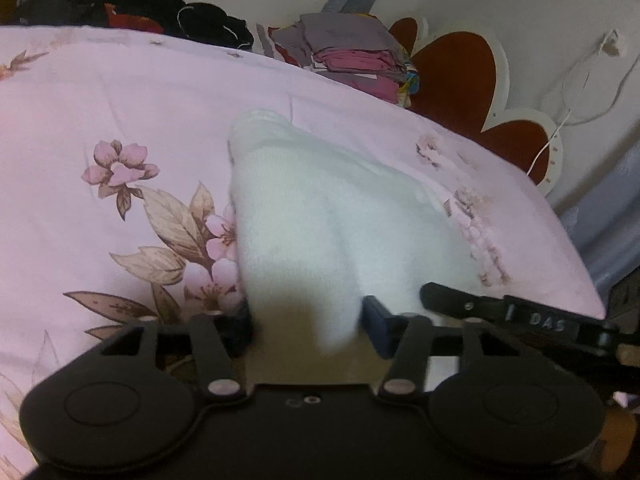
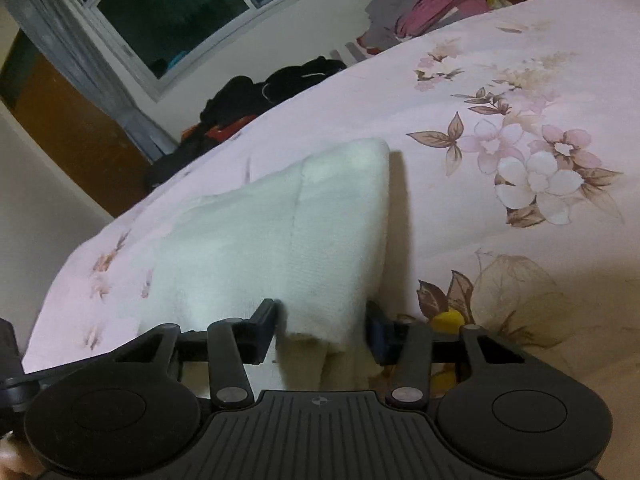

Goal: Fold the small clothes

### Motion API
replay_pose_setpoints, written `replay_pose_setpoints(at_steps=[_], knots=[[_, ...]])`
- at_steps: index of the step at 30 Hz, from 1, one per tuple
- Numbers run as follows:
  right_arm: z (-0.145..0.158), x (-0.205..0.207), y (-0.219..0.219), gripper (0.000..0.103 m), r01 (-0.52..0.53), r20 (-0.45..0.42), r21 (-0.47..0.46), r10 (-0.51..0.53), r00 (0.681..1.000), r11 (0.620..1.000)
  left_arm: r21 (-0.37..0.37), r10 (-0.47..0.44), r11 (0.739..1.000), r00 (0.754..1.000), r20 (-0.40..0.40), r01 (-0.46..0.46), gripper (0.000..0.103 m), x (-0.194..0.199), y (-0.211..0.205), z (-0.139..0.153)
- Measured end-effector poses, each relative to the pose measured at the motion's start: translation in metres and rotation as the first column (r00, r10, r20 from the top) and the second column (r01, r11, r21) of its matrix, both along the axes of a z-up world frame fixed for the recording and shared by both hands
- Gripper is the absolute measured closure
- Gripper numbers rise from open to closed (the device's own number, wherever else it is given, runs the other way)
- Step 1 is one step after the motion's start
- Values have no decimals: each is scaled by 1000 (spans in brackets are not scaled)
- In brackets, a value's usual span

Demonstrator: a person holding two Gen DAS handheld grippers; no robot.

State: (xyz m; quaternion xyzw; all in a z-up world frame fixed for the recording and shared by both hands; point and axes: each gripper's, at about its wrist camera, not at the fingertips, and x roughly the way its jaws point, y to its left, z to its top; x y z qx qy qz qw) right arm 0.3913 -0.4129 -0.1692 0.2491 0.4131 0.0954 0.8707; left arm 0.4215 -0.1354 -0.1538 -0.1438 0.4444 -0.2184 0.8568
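A small white garment point(image 1: 320, 208) lies on the pink flowered bedsheet point(image 1: 100, 100). In the left wrist view its near corner sits between the fingers of my left gripper point(image 1: 308, 326), whose jaws stand apart around the cloth. In the right wrist view the same white garment point(image 2: 280, 232) reaches between the fingers of my right gripper point(image 2: 322, 330), whose jaws are also apart around its near edge. The other gripper's black finger point(image 1: 500, 312) shows at the right of the left wrist view.
A stack of folded clothes point(image 1: 352, 56) sits at the far edge of the bed, beside a red flower-shaped headboard point(image 1: 460, 76). A heap of dark clothes point(image 1: 160, 12) lies far left. A window point(image 2: 168, 12) and white cable point(image 1: 572, 92) are on the walls.
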Motion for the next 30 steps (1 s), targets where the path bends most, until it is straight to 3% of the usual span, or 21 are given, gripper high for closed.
replay_pose_setpoints(at_steps=[2, 5, 15, 22, 30], knots=[[0, 2, -3, 60, 2, -14, 28, -2, 1000, 1000, 2, -11, 1000, 1000, 9, 11, 65, -1, -2, 3], [5, 0, -4, 72, -3, -12, 51, 4, 1000, 999, 26, -17, 1000, 999, 40, 16, 70, -4, -8, 11], [50, -10, 27, 74, -46, 69, 70, 41, 997, 996, 25, -20, 1000, 992, 124, 17, 73, -22, 12, 57], [70, -17, 98, 74, -101, 109, 94, 91, 990, 990, 47, 22, 998, 985, 170, -31, 73, -40, 79, 84], [81, -29, 227, 74, -130, 131, 90, 118, 984, 987, 46, 45, 997, 979, 200, -55, 73, -54, 204, 99]])
